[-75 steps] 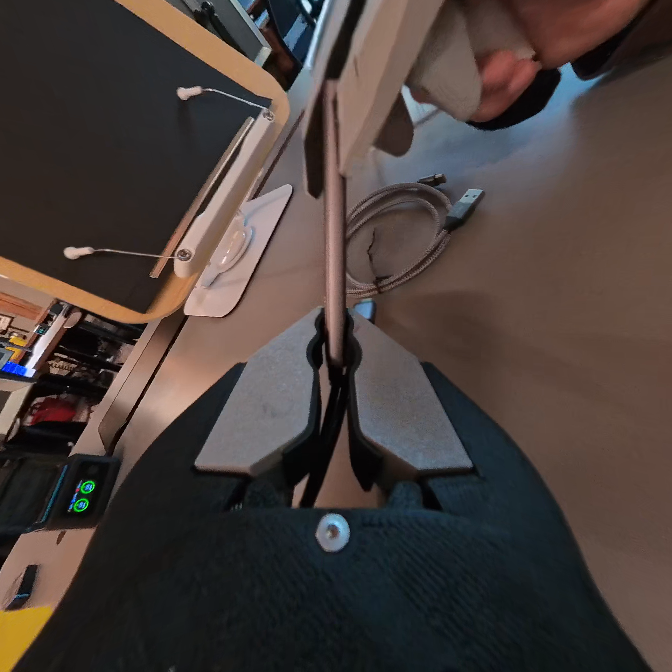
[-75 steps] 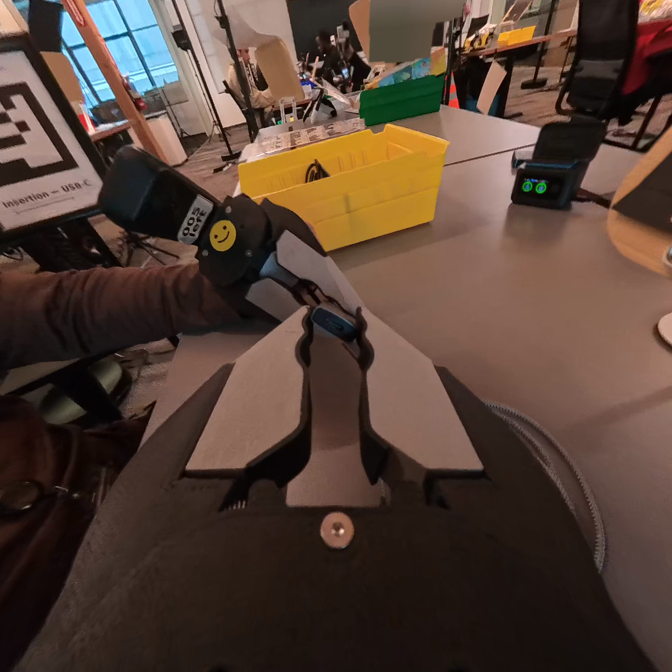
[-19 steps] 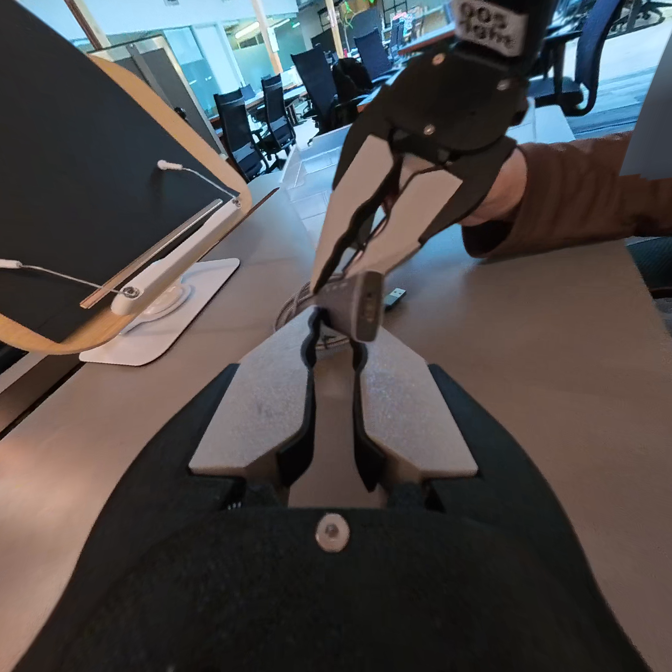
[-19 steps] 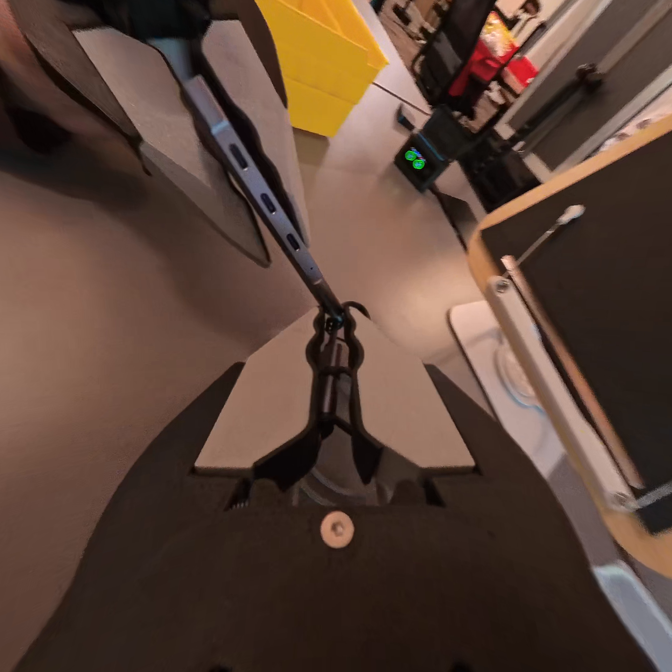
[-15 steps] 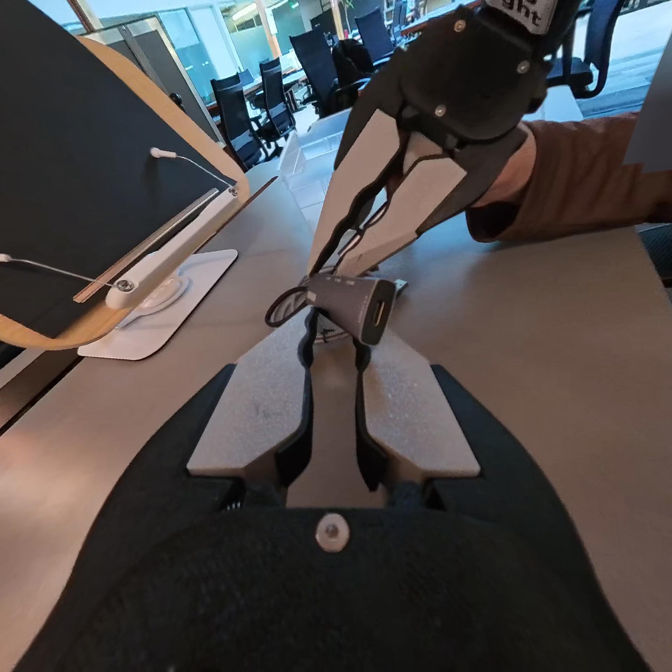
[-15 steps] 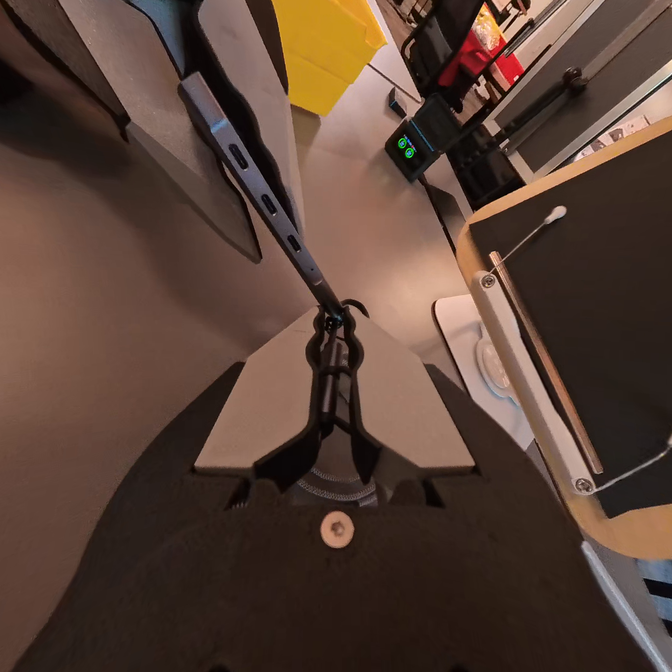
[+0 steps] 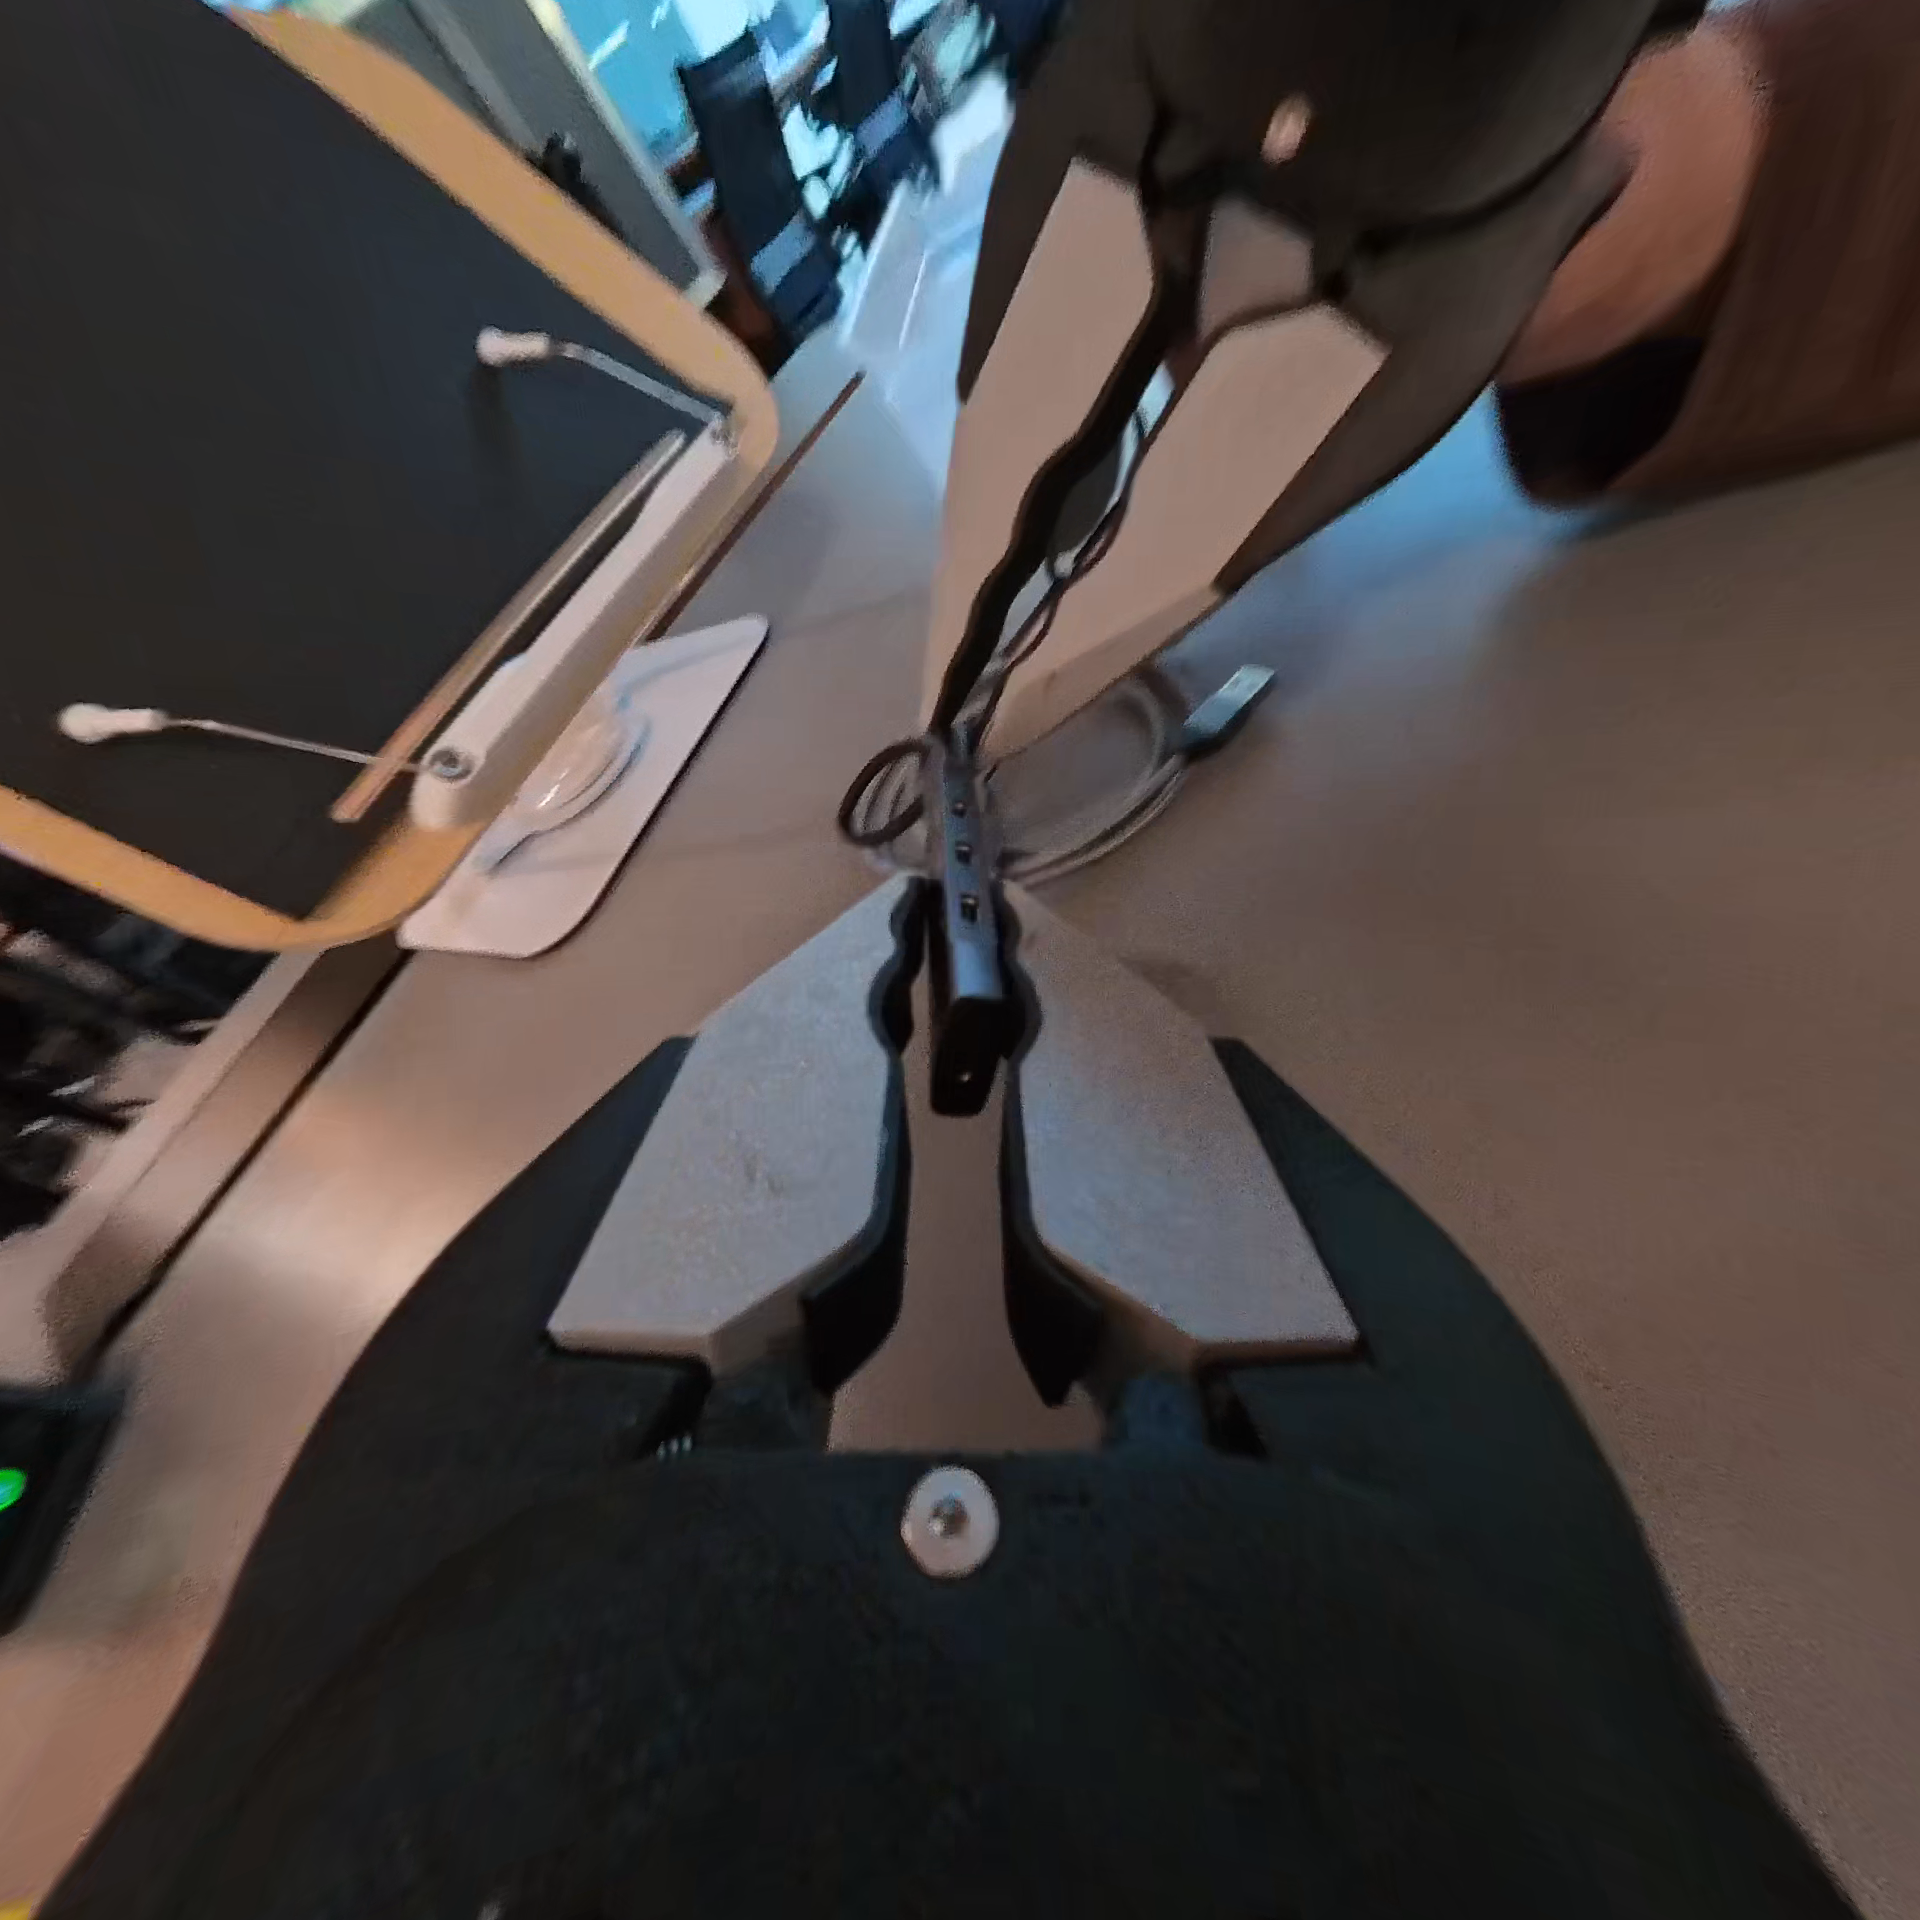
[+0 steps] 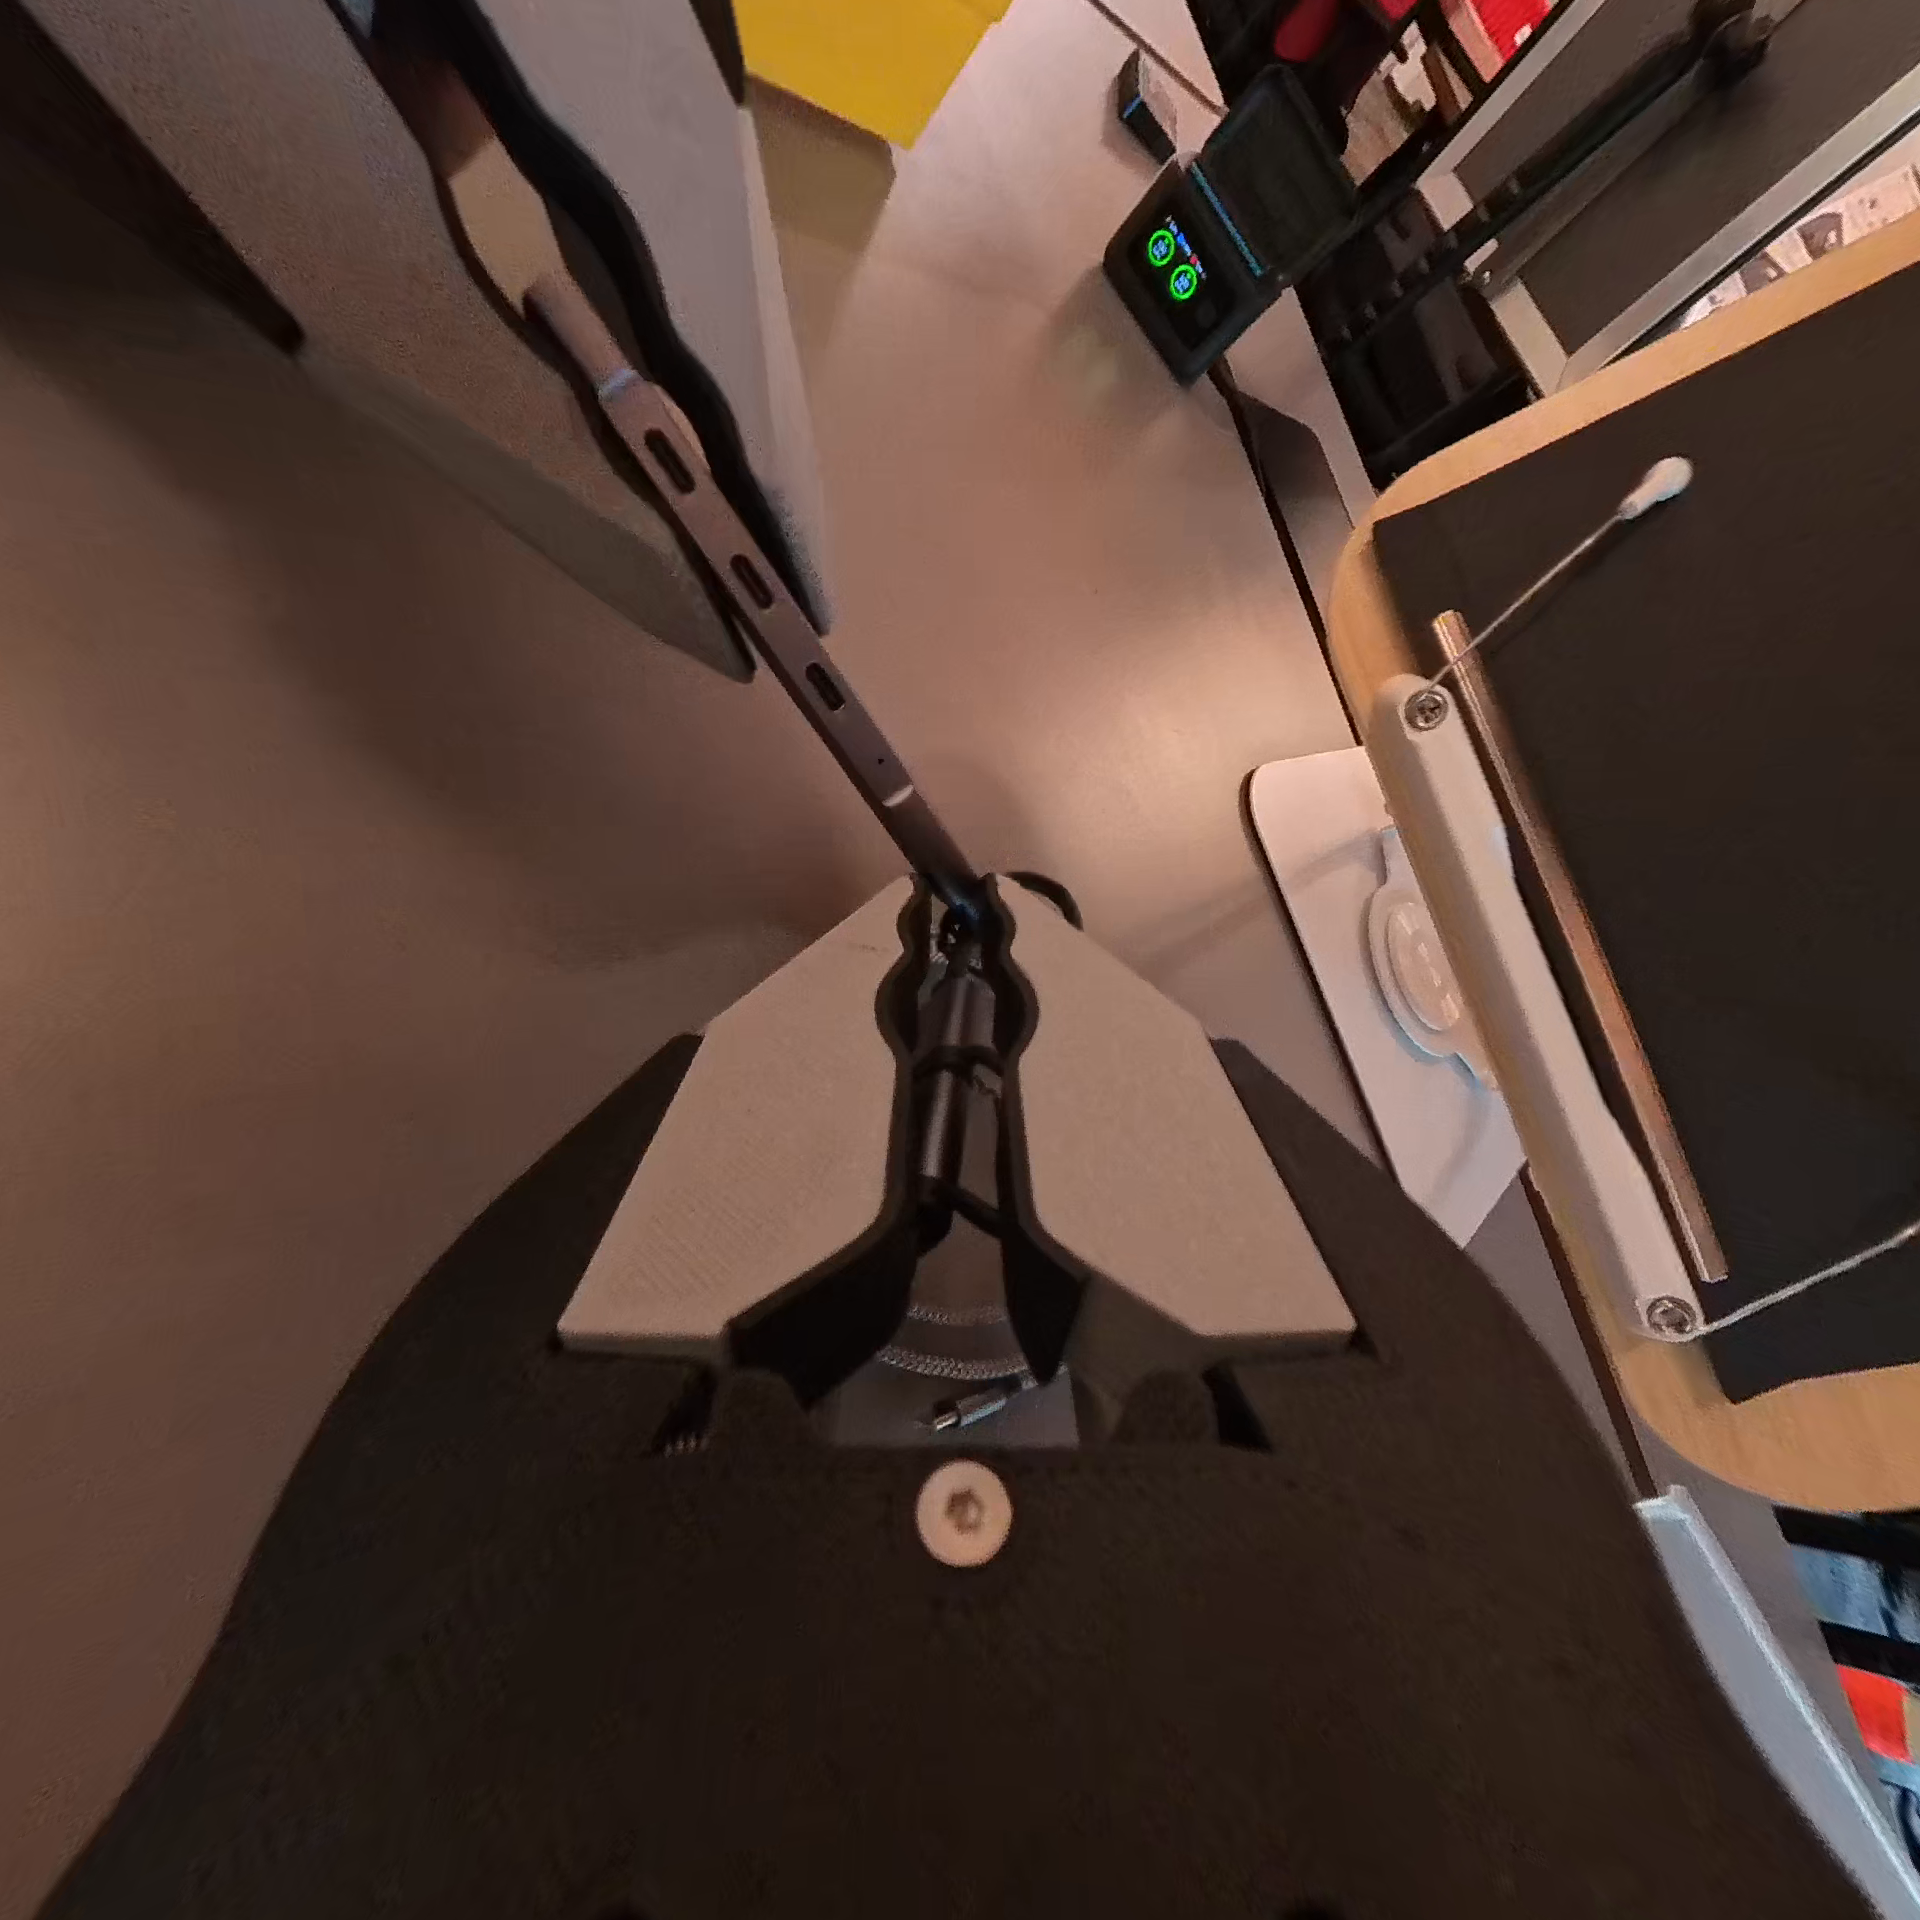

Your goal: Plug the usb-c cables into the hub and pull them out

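Two grippers meet mid-air over the table (image 7: 1558,1143) | left gripper (image 7: 958,940) clamped on hub (image 7: 966,987) | right gripper (image 8: 956,904) pinching usb-c cable plug (image 8: 951,1081) at hub's far end | risk: angled plug jams or hub twists in the grip.

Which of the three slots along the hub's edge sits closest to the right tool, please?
The slot just past the left tool's fingertips: it is fully exposed and lowest on the hub, nearest the right tool; the other two lie between those fingers.
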Demonstrator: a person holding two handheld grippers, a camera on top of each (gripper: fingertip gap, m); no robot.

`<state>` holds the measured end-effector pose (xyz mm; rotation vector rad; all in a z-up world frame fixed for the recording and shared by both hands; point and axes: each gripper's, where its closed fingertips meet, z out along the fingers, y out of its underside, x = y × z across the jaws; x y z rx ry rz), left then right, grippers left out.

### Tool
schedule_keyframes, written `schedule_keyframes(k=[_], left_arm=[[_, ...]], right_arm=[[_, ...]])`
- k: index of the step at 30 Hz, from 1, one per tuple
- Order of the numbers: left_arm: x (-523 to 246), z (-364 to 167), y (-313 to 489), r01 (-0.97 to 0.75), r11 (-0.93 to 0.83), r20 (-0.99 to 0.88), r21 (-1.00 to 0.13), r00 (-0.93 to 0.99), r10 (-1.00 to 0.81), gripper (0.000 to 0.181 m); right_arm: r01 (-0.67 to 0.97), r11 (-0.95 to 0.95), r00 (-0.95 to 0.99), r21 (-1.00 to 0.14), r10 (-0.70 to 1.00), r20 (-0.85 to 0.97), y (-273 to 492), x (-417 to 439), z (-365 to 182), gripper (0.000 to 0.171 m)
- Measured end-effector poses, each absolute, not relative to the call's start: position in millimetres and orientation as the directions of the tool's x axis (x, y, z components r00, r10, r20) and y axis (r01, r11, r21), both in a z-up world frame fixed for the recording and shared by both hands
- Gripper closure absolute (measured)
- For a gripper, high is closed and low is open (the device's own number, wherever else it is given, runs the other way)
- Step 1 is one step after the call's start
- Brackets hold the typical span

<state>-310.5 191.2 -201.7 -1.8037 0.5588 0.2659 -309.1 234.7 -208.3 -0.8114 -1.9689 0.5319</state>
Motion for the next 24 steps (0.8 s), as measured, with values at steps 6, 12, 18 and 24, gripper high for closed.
schedule_keyframes(k=[6,12,18,24], left_arm=[[-313,-213,193,-0.566,-0.262,-0.519,-0.782,0.823,-0.231,0.174],[-312,-214,193,-0.555,-0.268,-0.502,-0.788,0.830,-0.244,0.174],[-311,-201,190,-0.567,-0.227,-0.526,-0.792,0.822,-0.217,0.175],[-314,-199,190,-0.555,-0.234,-0.517,-0.798,0.831,-0.206,0.175]], right_arm=[[0.339,0.707,-0.374,-0.620,0.706,0.601,236,-309,-213,0.165],[0.314,0.692,-0.403,-0.651,0.717,0.568,226,-309,-213,0.165],[0.303,0.569,-0.428,-0.764,0.798,0.425,222,-310,-207,0.165],[0.325,0.571,-0.424,-0.754,0.801,0.423,223,-314,-216,0.150]])
